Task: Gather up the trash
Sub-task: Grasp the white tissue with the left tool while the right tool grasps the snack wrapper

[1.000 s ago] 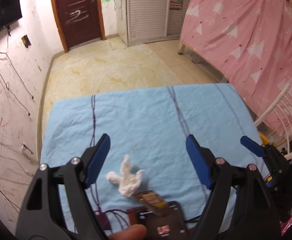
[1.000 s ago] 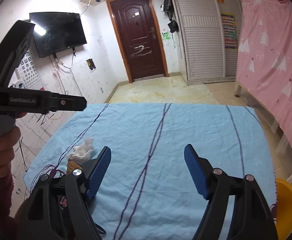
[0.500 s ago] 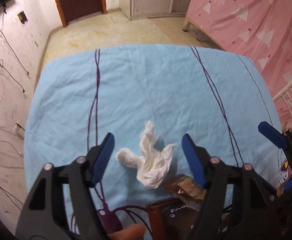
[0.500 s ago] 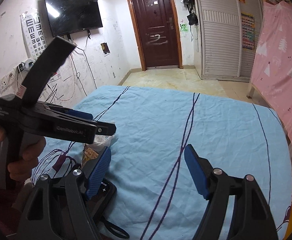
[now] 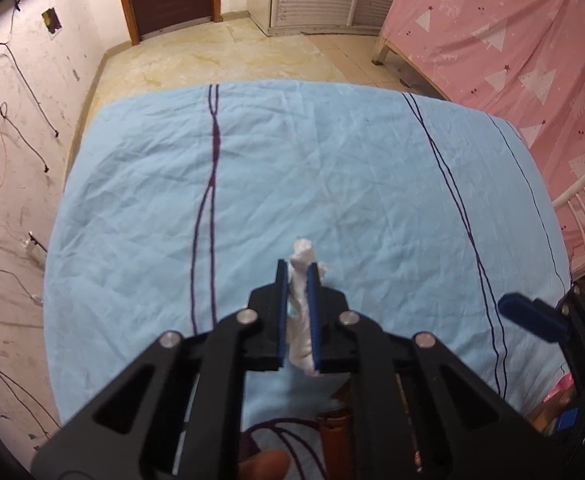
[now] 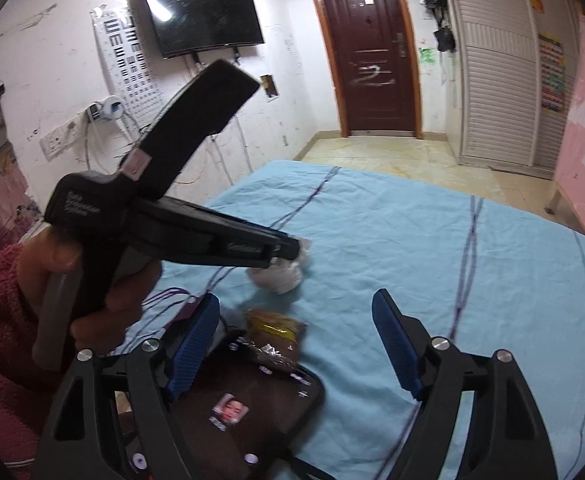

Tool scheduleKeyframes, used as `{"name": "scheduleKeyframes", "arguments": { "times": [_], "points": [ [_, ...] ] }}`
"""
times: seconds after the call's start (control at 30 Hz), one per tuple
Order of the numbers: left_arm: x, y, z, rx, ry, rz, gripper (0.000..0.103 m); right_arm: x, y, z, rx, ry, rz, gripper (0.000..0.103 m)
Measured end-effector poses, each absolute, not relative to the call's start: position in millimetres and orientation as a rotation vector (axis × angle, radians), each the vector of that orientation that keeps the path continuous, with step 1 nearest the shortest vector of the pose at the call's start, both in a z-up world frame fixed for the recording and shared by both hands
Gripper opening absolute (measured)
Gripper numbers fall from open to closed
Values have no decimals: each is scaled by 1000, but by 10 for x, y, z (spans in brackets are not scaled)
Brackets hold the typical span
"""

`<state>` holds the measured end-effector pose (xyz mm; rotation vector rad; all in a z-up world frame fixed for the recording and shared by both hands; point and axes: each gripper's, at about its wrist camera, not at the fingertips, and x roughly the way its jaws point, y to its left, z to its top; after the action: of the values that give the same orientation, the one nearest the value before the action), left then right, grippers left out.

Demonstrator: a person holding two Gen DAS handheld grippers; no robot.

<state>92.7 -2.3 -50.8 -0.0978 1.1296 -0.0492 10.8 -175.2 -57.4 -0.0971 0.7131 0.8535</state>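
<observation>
A crumpled white tissue [image 5: 301,312] is pinched between the blue pads of my left gripper [image 5: 296,276], which is shut on it just above the light blue bedsheet [image 5: 332,168]. In the right wrist view the left gripper [image 6: 292,246] holds the tissue [image 6: 280,276] at the sheet. A brown and yellow snack wrapper [image 6: 274,334] lies in front of my right gripper [image 6: 296,336], which is open and empty above it.
A dark brown pouch with a small photo sticker [image 6: 248,404] lies on the near edge of the bed, under the wrapper. A white chair back [image 5: 584,216] and pink curtain [image 5: 512,40] stand to the right. The floor [image 5: 232,56] lies beyond the bed.
My left gripper has closed on the white tissue, which lay loose between its open jaws before. The right gripper has tilted down towards the wrapper and pouch.
</observation>
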Motion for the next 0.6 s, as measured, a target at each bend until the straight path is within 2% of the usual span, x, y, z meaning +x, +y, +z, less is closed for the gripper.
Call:
{"name": "scheduleKeyframes", "arguments": {
  "times": [0.5,0.6],
  "points": [
    [961,50,-600,-105,1137,-75,8,238,-1369,-845,-140,868,872,72],
    [976,43,-606,-111,1139,-73,8,240,-1386,-852,-119,883,879,62]
  ]
}}
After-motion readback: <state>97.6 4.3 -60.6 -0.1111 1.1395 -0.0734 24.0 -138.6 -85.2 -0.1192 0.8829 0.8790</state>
